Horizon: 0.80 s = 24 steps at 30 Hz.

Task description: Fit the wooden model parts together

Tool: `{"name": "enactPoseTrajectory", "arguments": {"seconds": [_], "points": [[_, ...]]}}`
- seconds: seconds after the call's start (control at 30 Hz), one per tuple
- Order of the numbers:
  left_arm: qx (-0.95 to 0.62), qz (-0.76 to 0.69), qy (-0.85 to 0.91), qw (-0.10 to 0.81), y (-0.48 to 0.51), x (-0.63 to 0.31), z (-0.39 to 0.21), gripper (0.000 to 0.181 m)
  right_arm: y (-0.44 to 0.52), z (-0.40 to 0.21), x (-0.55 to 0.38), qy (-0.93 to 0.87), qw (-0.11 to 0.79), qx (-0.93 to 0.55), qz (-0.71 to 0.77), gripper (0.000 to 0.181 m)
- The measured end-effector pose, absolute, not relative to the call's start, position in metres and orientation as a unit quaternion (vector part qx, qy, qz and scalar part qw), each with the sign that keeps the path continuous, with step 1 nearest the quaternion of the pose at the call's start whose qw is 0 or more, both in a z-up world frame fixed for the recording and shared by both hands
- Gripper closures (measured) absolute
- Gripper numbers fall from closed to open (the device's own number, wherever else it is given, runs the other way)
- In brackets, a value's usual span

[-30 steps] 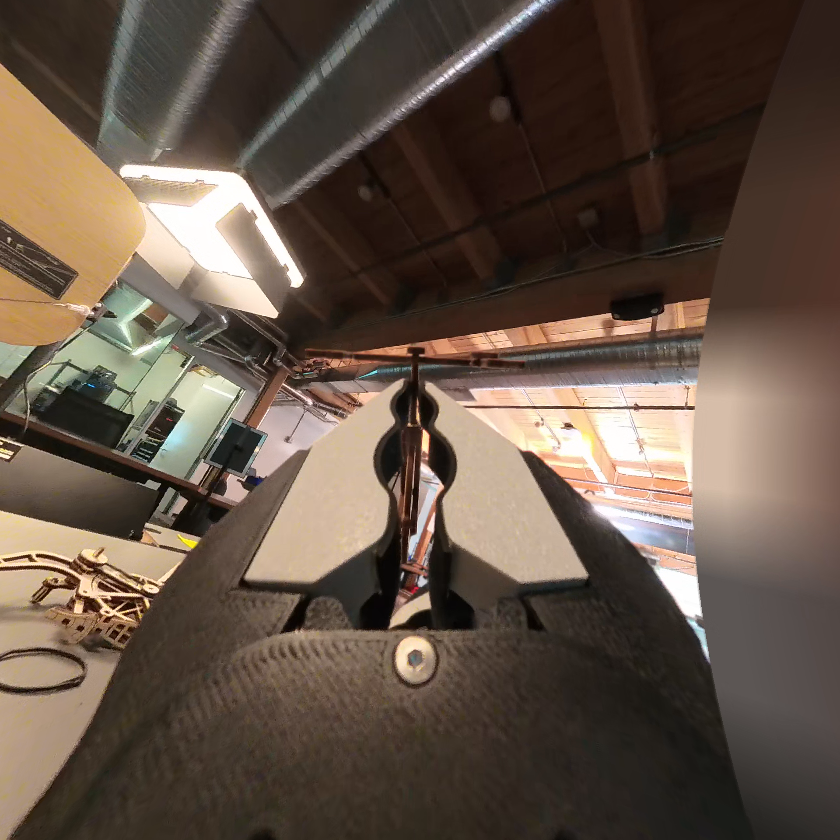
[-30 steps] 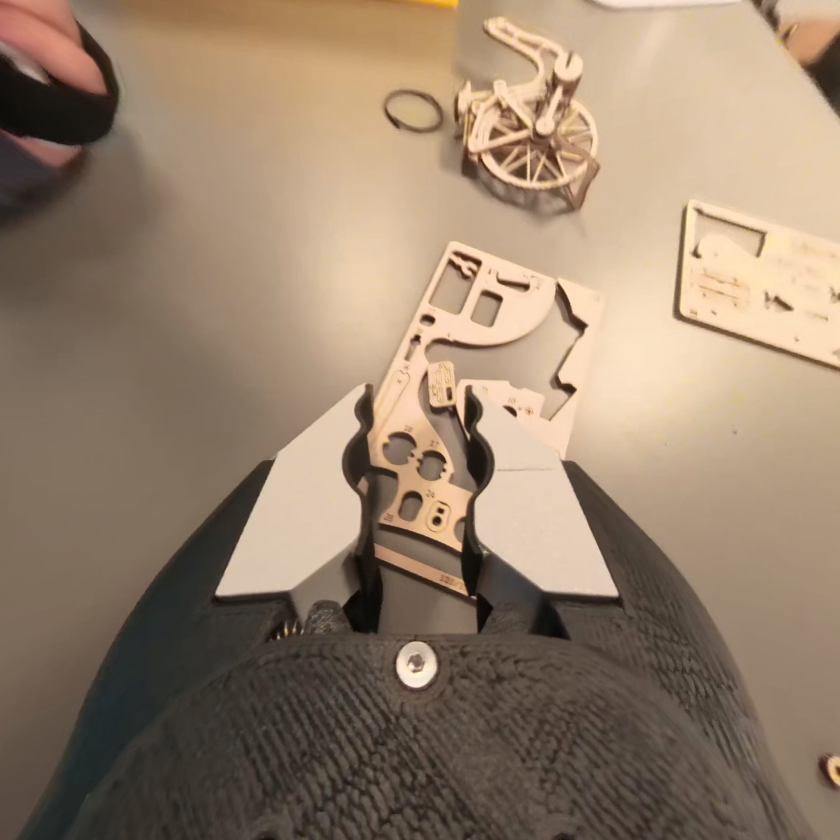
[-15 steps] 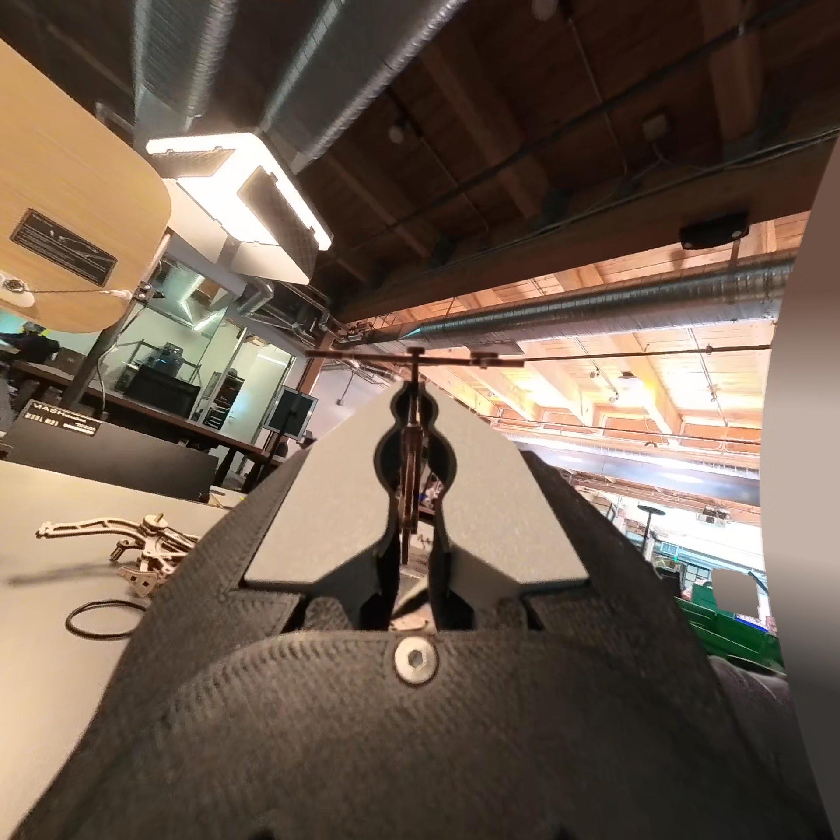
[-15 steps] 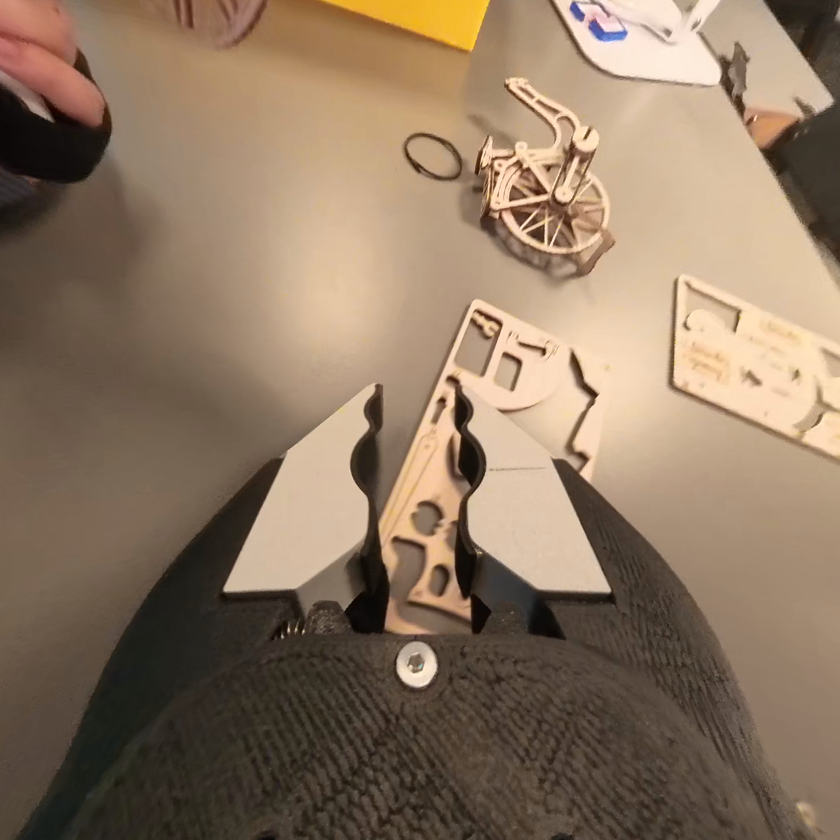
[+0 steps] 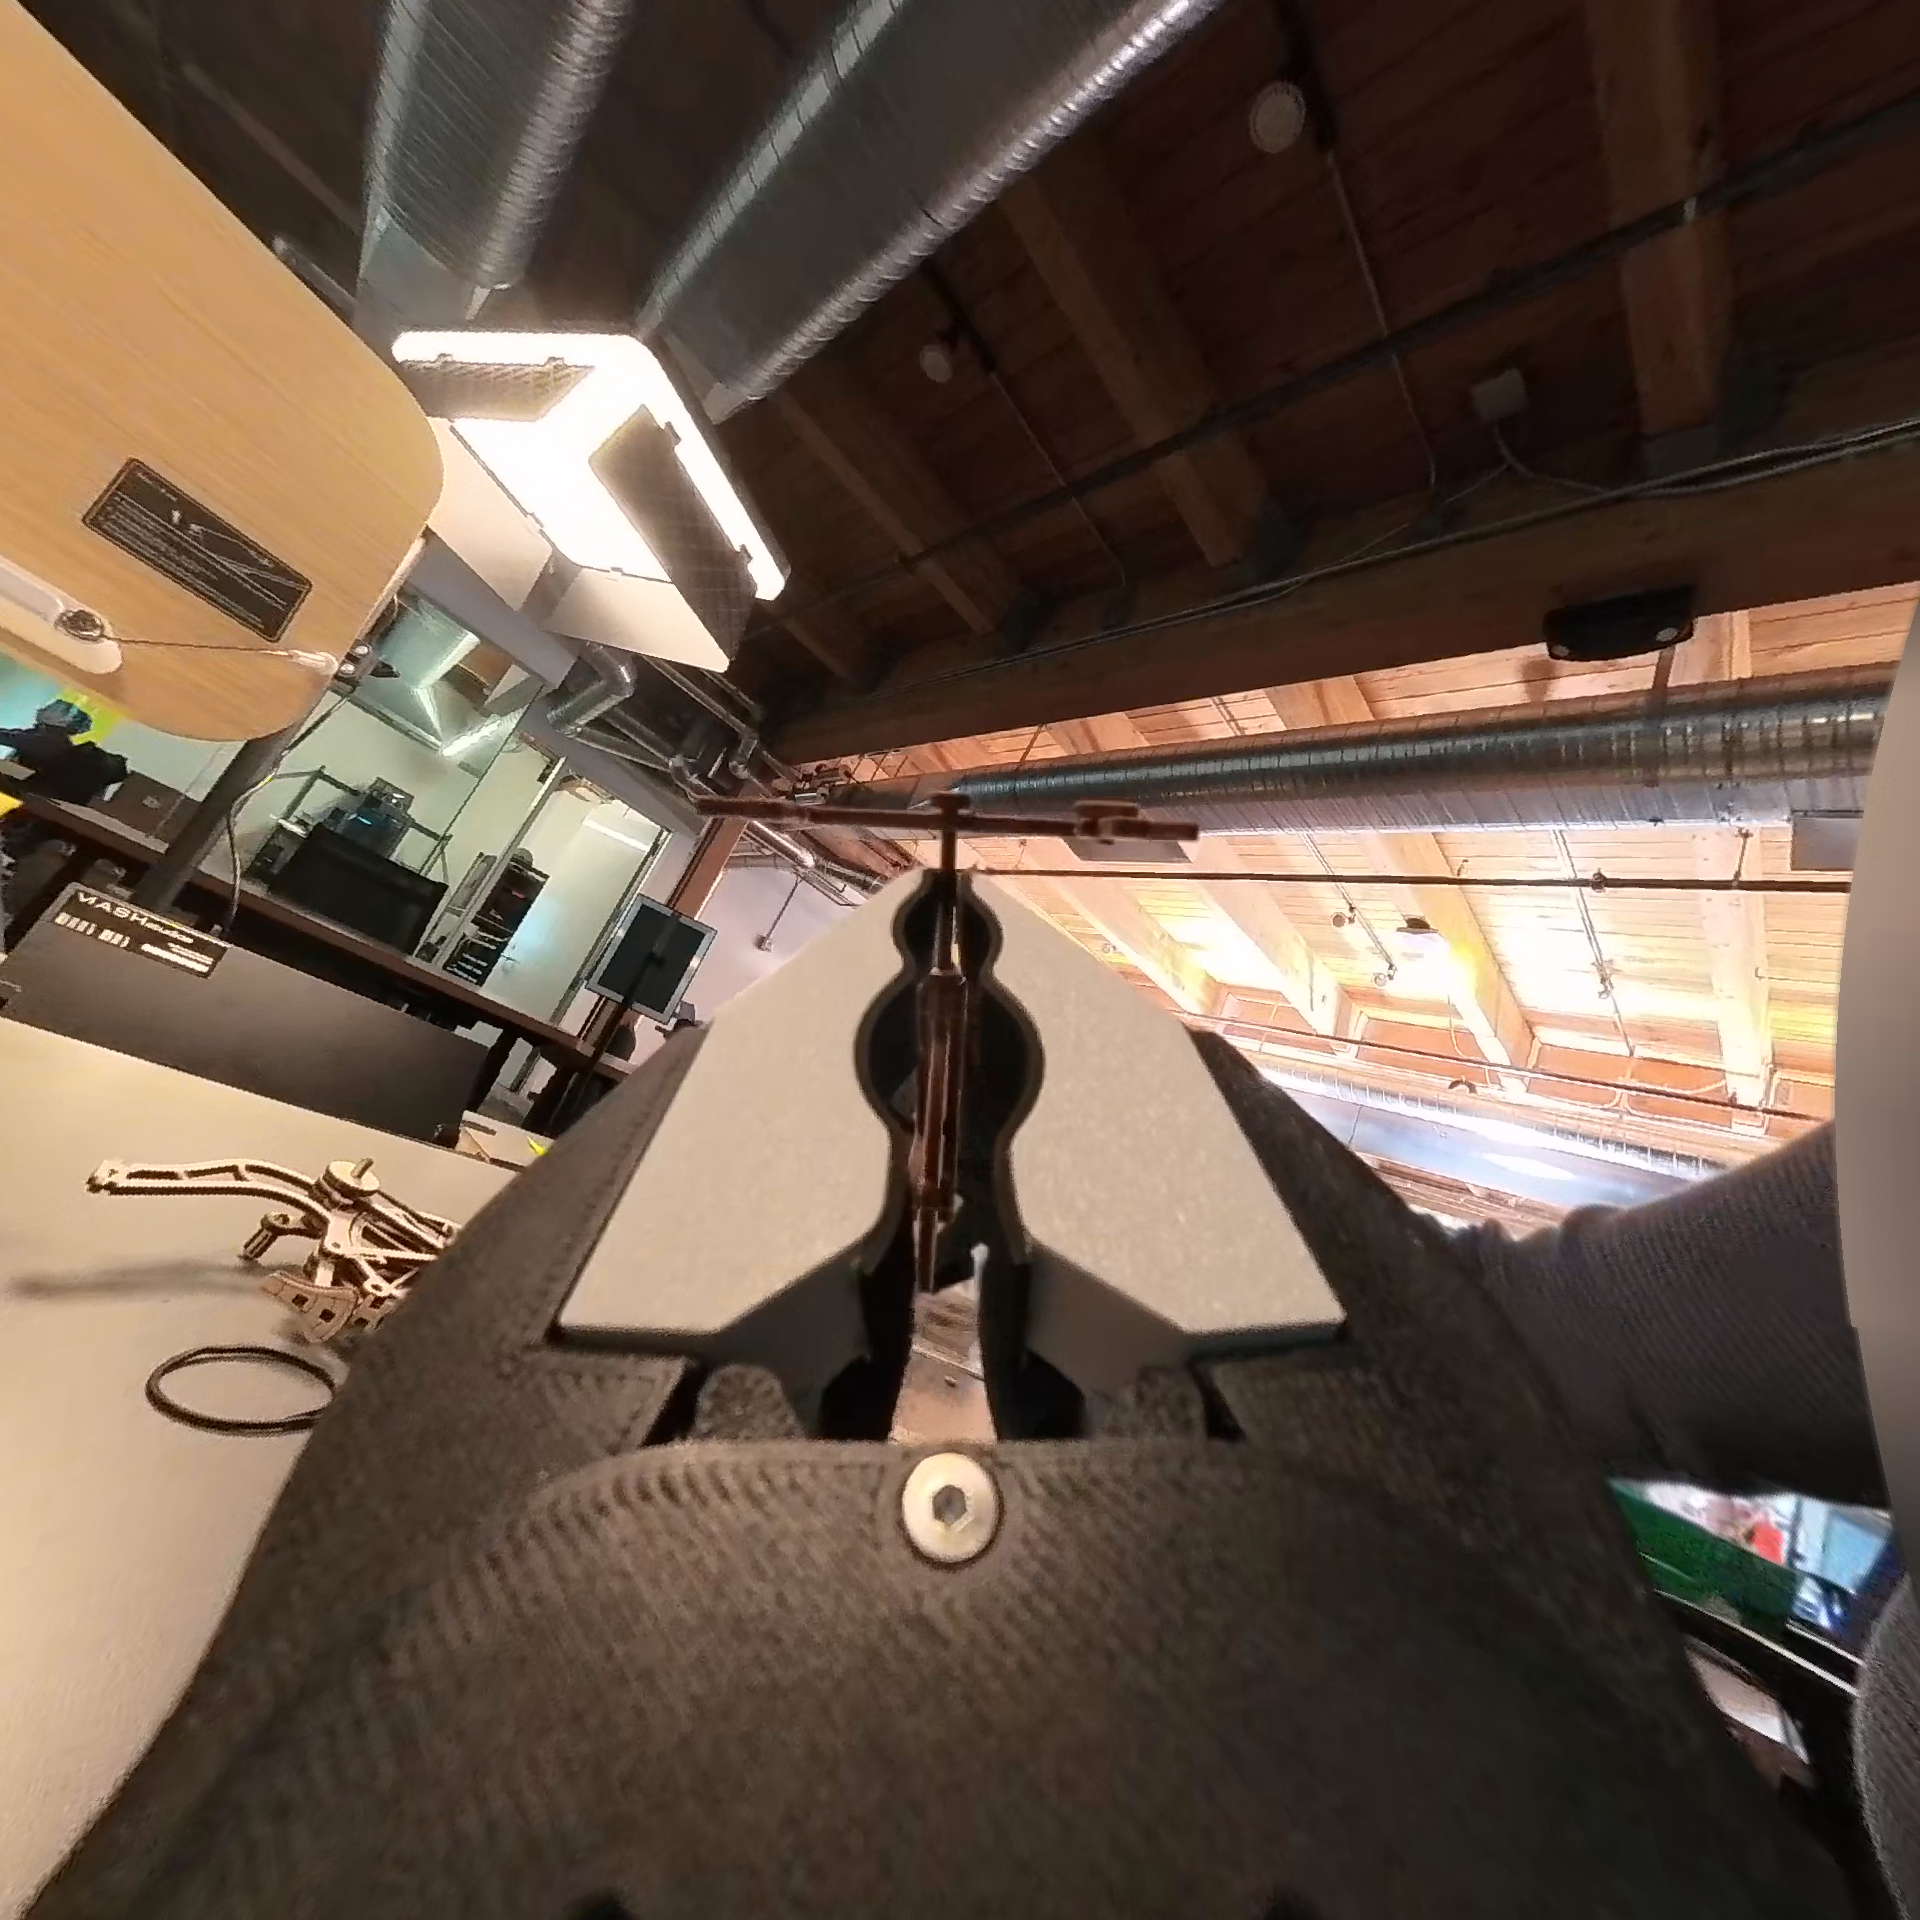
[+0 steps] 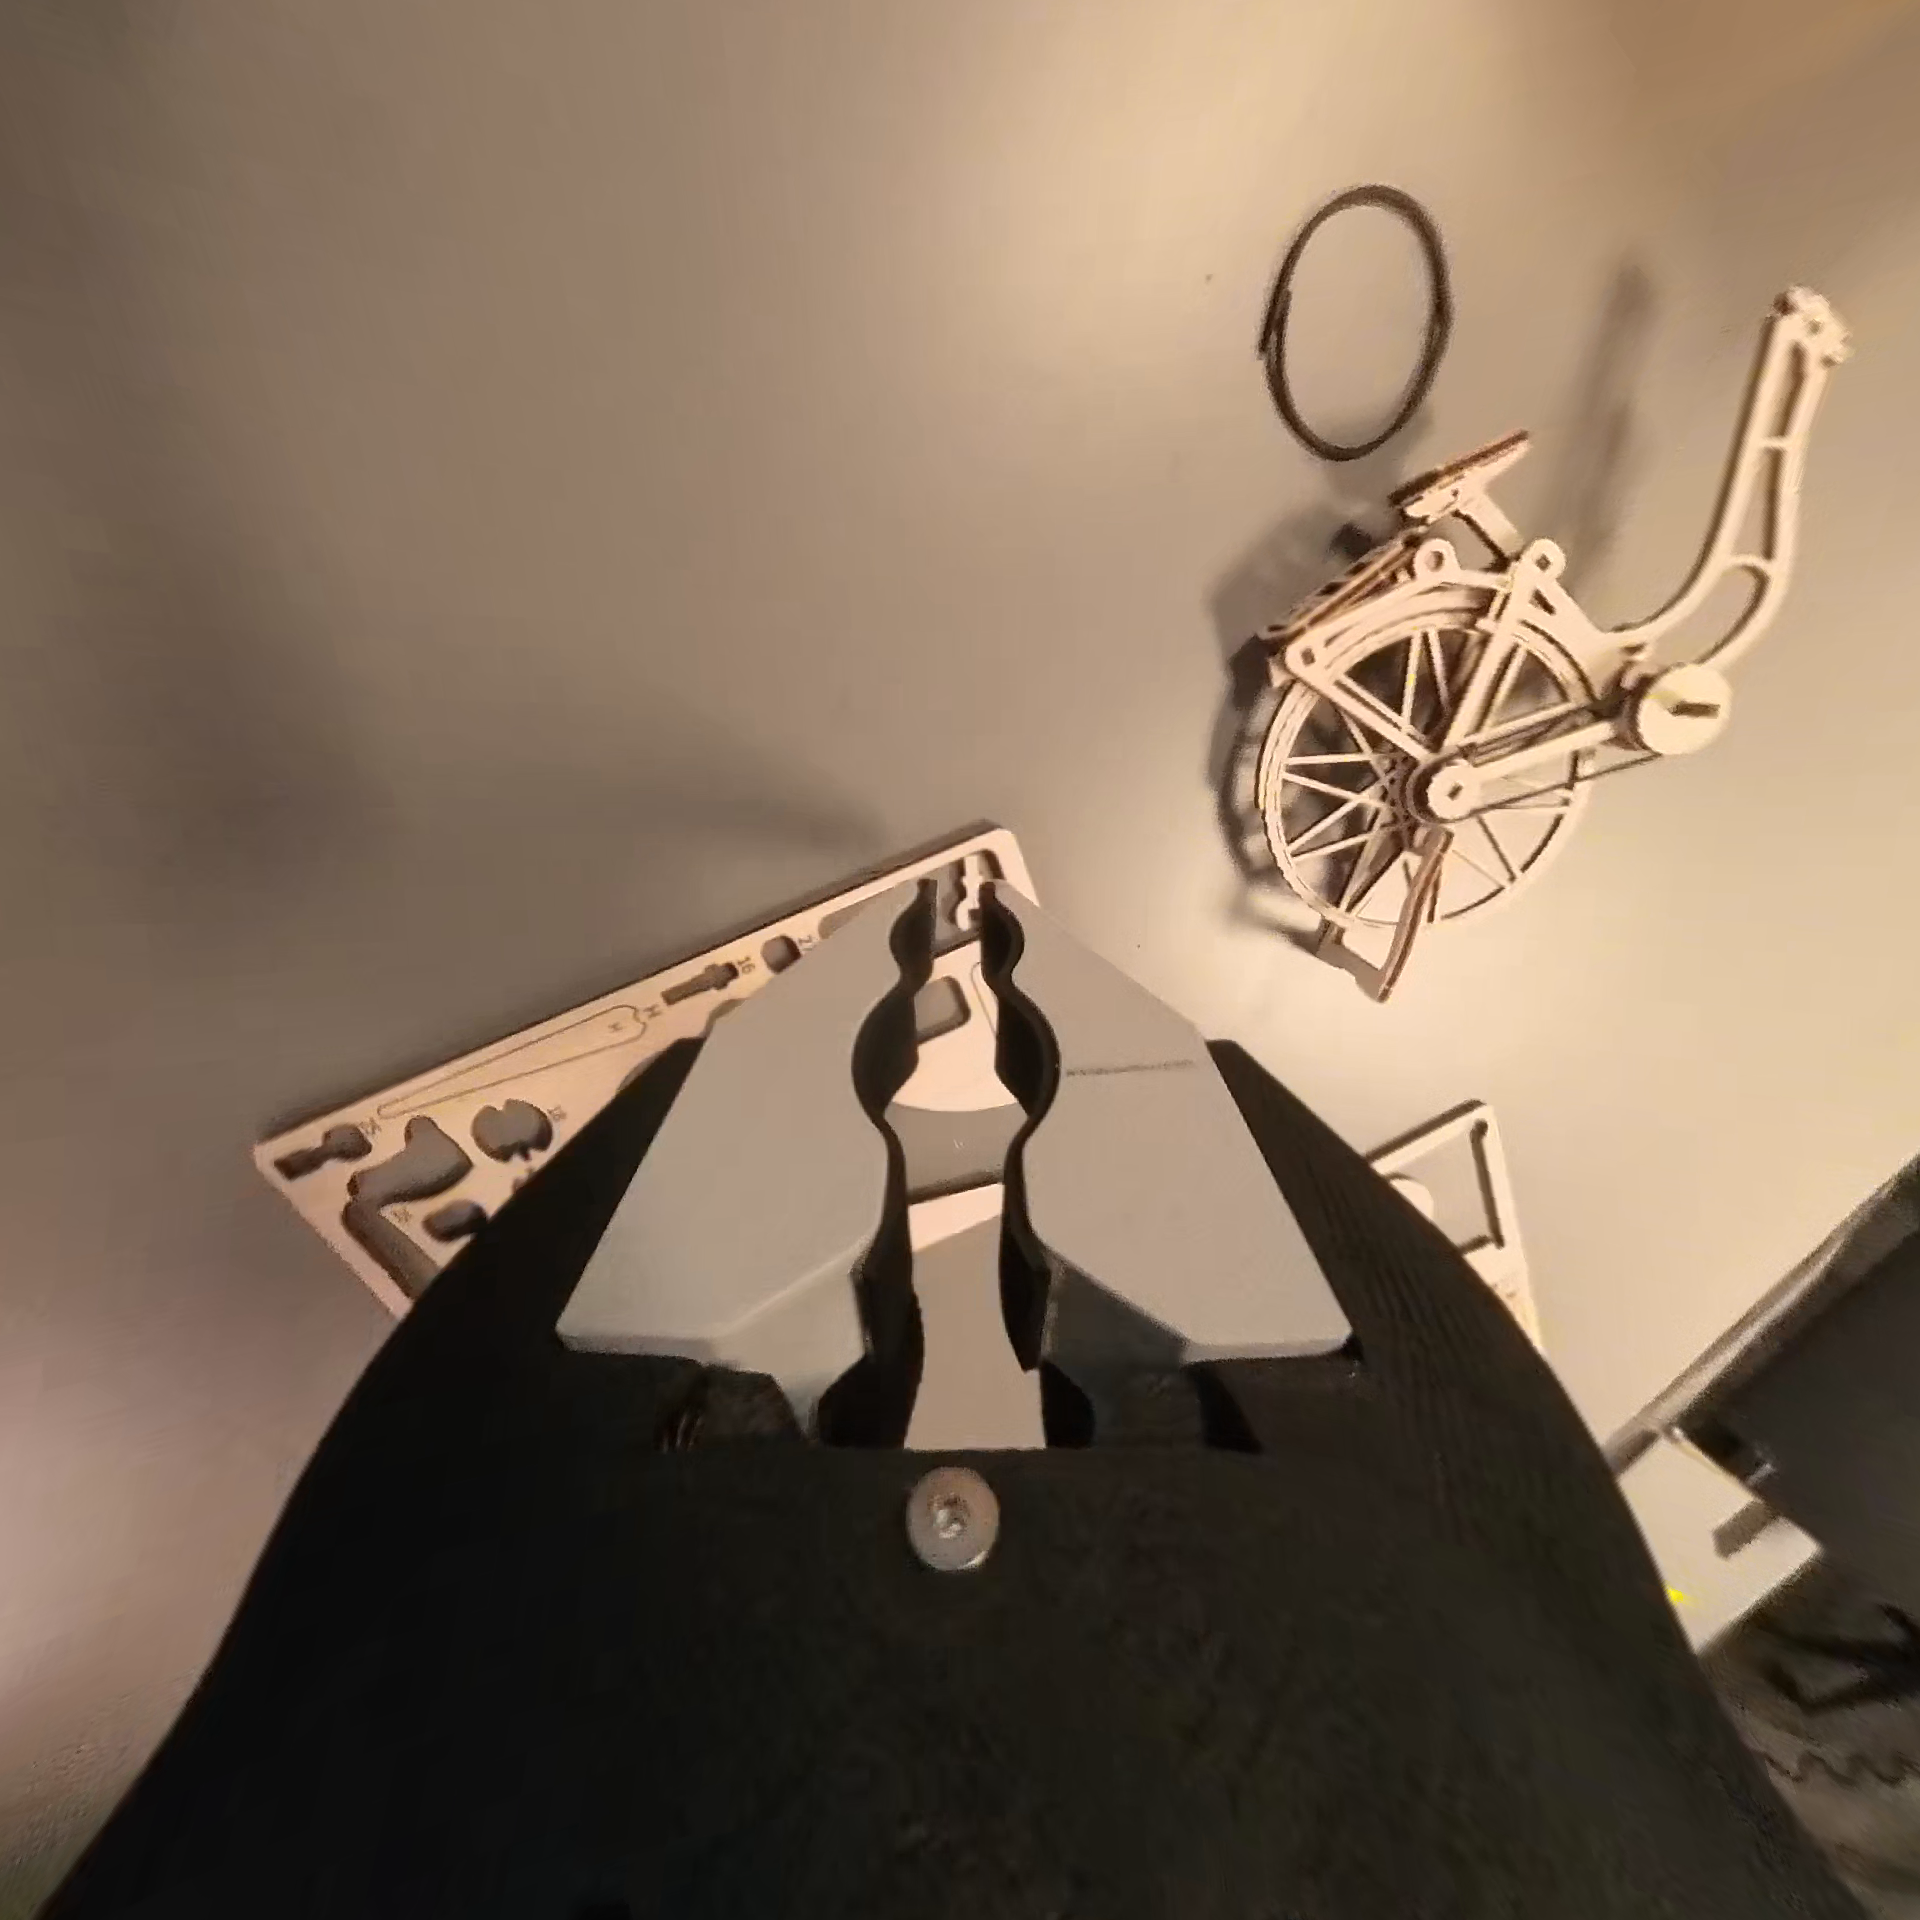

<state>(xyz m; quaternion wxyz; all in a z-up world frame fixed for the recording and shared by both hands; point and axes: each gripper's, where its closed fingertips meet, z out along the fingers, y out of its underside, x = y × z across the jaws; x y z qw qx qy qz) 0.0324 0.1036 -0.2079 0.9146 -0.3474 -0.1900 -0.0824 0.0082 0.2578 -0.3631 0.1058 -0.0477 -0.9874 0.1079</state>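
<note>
The left gripper (image 5: pixel 943 894) is clenched on a thin wooden part (image 5: pixel 940 1091), held edge-on. The right gripper (image 6: pixel 954 914) is empty, jaws slightly parted above the parts sheet (image 6: pixel 436 1174). The next piece should be grasped squarely by its edges.

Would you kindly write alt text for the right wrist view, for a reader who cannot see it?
The open, empty right gripper hovers over a flat pale wooden parts sheet with cut-out holes, lying on a grey table. Beyond it to the right lies a partly built pale wooden bicycle model with a spoked wheel, and a thin black rubber ring beside it.
</note>
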Motion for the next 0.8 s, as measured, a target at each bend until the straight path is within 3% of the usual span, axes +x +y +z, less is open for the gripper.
{"name": "enactPoseTrajectory", "arguments": {"seconds": [0.5,0.8], "points": [[-0.348,-0.091,-0.183,0.915,0.104,0.036,-0.207,0.18,0.268,-0.381,0.011,-1.0,0.011,-0.006,-0.002,0.179],[-0.346,-0.096,-0.183,0.915,0.104,0.035,-0.208,0.18,0.267,-0.382,0.01,-1.0,0.02,-0.005,0.005,0.18]]}}
